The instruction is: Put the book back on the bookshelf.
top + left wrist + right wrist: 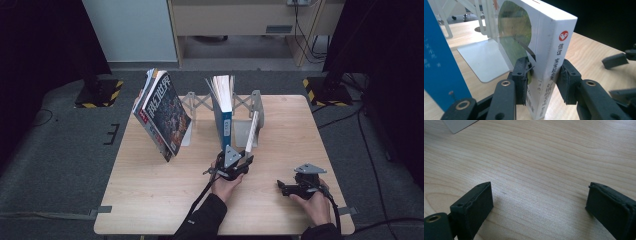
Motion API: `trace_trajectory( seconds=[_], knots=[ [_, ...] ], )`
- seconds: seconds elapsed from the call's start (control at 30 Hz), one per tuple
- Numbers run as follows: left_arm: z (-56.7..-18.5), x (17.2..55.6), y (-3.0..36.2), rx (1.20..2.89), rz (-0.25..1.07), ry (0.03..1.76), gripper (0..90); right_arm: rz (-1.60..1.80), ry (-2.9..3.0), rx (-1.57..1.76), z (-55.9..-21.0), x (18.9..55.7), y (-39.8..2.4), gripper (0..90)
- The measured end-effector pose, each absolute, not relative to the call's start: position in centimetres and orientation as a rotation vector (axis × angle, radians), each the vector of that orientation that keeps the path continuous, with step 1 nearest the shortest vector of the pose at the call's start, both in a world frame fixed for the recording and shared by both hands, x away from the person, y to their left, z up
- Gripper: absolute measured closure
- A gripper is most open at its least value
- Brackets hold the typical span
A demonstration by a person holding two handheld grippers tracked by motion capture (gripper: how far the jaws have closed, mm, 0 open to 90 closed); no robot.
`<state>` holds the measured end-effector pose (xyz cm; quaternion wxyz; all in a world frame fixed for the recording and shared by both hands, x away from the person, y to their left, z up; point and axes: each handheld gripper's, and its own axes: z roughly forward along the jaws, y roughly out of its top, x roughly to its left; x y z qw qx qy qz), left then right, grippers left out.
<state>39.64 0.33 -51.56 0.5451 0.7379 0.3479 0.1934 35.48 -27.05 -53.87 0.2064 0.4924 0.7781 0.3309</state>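
Note:
A white book (549,50) with red and black print on its spine stands upright on the wooden table (150,190), leaning on the metal bookend rack (245,102). My left gripper (541,82) has one pad on its cover and one on the far side of its spine, low down. In the high view the same gripper (245,157) meets the white book (252,131) near the table's middle. A tall blue book (224,110) stands just left of it. My right gripper (282,187) rests at the front right; its jaws (539,205) stand wide with bare wood between them.
Several books and a magazine (162,112) lean together at the rack's left end. A flat metal base plate (484,58) of the bookend lies behind the white book. Black stands (97,92) sit on the floor beyond the table's far corners.

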Motion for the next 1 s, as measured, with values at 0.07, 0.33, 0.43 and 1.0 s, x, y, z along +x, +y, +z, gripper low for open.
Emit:
trace_trajectory(
  seconds=[0.07, 0.33, 0.43, 1.0],
  knots=[
    [-51.5, 40.1, 0.2, 1.75, 0.459, 0.832, 62.5, 0.923, 2.166, 1.372, -53.9, 35.5, -27.0, 7.2],
    [-51.3, 40.1, 0.0, 1.785, 0.447, 0.798, 60.6, 0.923, 2.165, 1.372, -53.9, 35.5, -27.0, 7.2],
    [-51.0, 39.6, 0.1, 1.793, 0.436, 0.772, 61.3, 0.923, 2.166, 1.371, -53.9, 35.5, -27.0, 7.2],
    [-50.3, 42.4, -1.5, 1.792, 0.452, 0.789, 63.9, 0.923, 2.166, 1.372, -53.9, 35.5, -27.0, 7.2]
  ],
)
